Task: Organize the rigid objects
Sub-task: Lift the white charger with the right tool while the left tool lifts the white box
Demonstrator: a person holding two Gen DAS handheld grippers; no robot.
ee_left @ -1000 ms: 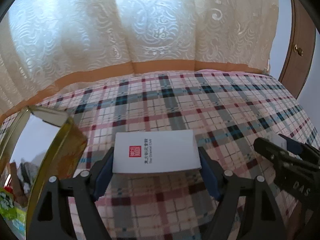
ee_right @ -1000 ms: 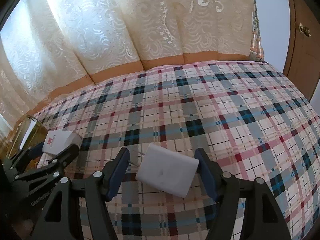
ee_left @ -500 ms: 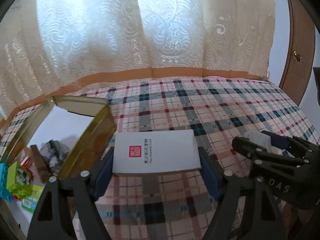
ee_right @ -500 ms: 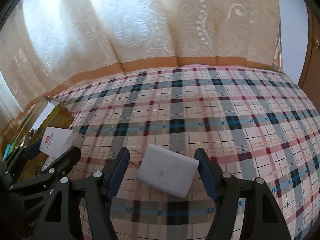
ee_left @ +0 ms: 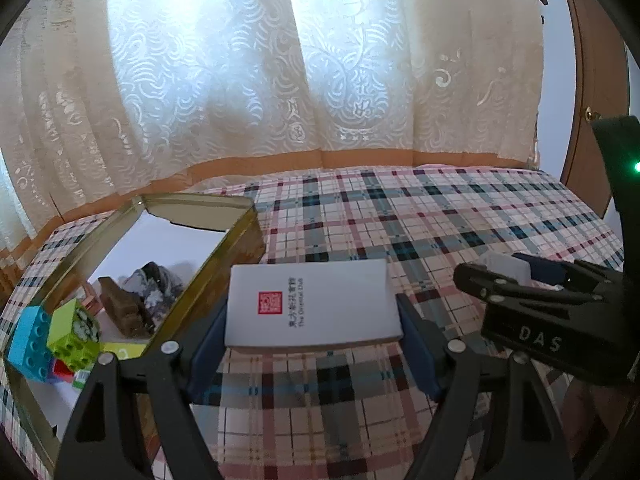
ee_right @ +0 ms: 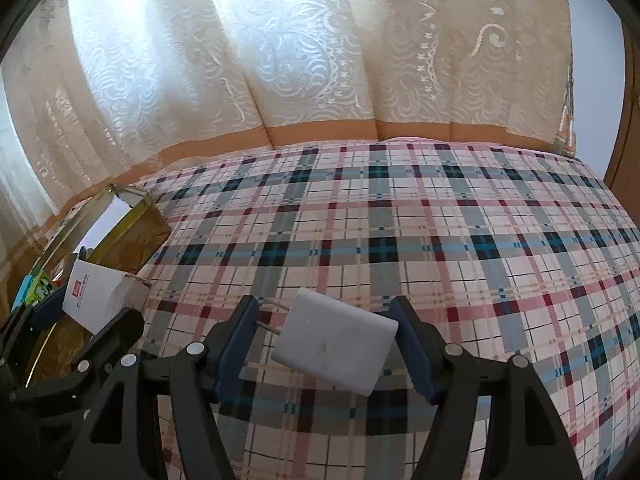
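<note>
My left gripper (ee_left: 312, 344) is shut on a white box with a red seal (ee_left: 312, 304) and holds it above the plaid bed, just right of an open gold tin (ee_left: 224, 272). The tin holds a blue brick (ee_left: 28, 336), a green block (ee_left: 72, 328) and a brown piece (ee_left: 120, 308). My right gripper (ee_right: 328, 344) is shut on a white plug charger (ee_right: 336, 344), its prongs pointing left, held above the bed. The right gripper also shows in the left wrist view (ee_left: 520, 280), to the right of the box. The white box also shows in the right wrist view (ee_right: 100, 296).
The plaid bedcover (ee_right: 400, 232) fills the ground. Lace curtains (ee_left: 280, 80) hang behind the bed. A wooden door (ee_left: 592, 80) stands at the far right. The gold tin also shows at the left in the right wrist view (ee_right: 132, 236).
Both grippers have risen and shifted left toward the tin, each still holding its object. The tin's inside and the blocks in it have come into the left wrist view.
</note>
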